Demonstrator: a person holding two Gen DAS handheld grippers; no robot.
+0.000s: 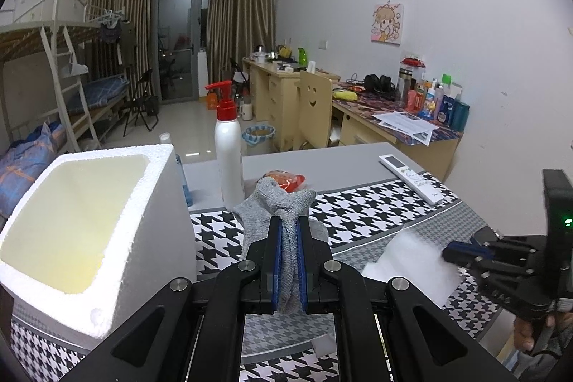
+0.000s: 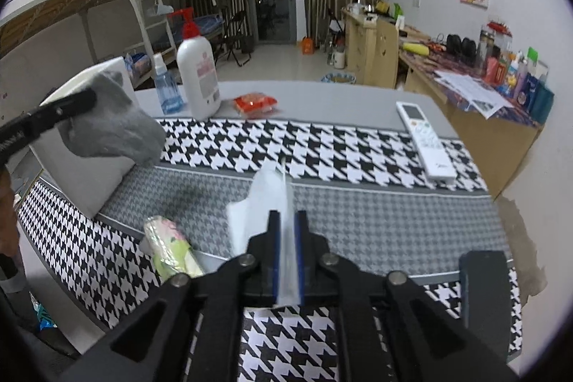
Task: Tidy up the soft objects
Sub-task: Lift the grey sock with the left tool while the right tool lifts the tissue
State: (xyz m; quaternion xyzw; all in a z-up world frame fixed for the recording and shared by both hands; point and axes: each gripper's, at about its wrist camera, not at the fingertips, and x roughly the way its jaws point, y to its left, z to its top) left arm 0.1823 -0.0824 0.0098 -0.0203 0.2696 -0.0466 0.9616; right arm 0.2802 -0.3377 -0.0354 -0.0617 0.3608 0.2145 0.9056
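Landmark: white foam box (image 1: 89, 231), standing tilted on the houndstooth cloth (image 1: 358, 213) at the table's left end, its open mouth showing a pale yellow inside.
Left gripper (image 1: 288, 221): jaws clamped tight on a grey sock (image 1: 283, 199), which is bunched between the blue pads and fans out past the fingertips.
Grey sock, place: lifted off the cloth, just right of the foam box; in the right wrist view the sock (image 2: 111, 124) hangs in front of the box wall (image 2: 71, 174).
Right gripper (image 2: 286, 217): jaws drawn close with a white tissue (image 2: 265, 203) between the blue pads; no earlier view to compare, and whether the pads press it cannot be told for sure, though the sheet stands up between them.
White tissue, place: well right of the foam box, over the fine grey check band of the cloth; in the left wrist view it (image 1: 412, 260) is a blurred white patch by the right gripper (image 1: 451, 251).
Wrapped packet (image 2: 172, 249): floral, pale green, lying on the cloth near the foam box's front corner.
Lotion bottle (image 1: 229, 145): white with red pump, upright behind the box to its right.
Blue spray bottle (image 2: 166, 88): between box and lotion bottle.
Red snack packet (image 2: 256, 104): on the grey tabletop, right of the lotion bottle.
Remote control (image 2: 426, 140): far right of the box, partly on the cloth's edge.
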